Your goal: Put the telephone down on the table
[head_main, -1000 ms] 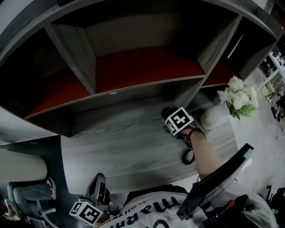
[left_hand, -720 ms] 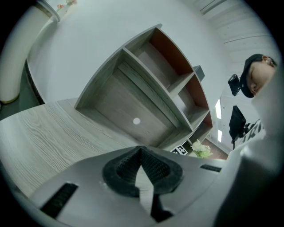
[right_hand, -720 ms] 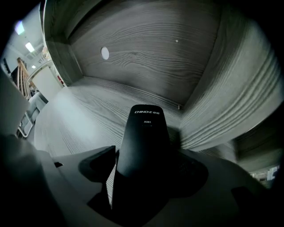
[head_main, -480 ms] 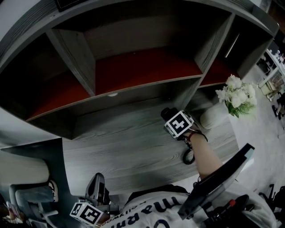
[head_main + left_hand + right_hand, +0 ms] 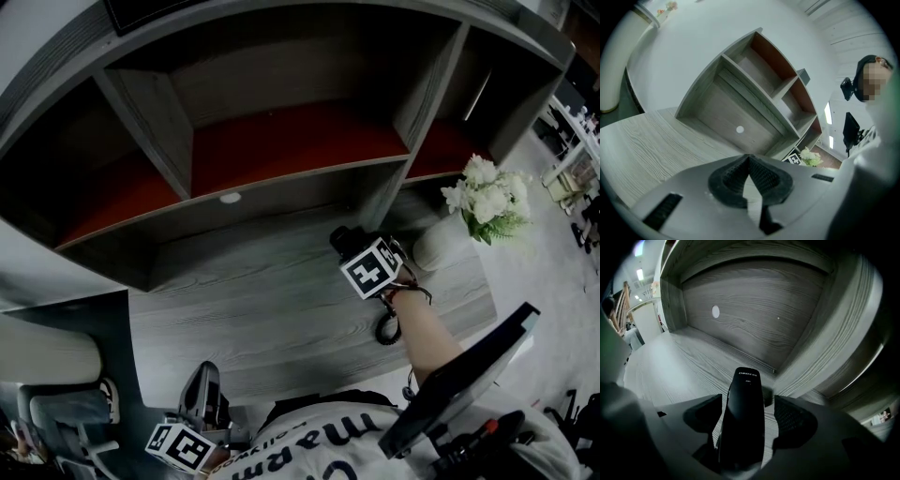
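Right gripper [image 5: 748, 414]: I grip black oblong telephone handset [image 5: 743, 397], long axis along jaws, tip forward; grey wood-grain table [image 5: 670, 364] directly beneath. Left gripper [image 5: 749, 163] clenched empty, well apart.

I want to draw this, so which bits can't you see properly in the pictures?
1. Under the telephone: right gripper view, its own body hides whether it touches the table.
2. Most of the telephone: head view, the right hand-held gripper covers it.
3. Print on the telephone's tip: right gripper view, too small.
4. Face of the person: left gripper view, a blurred patch.
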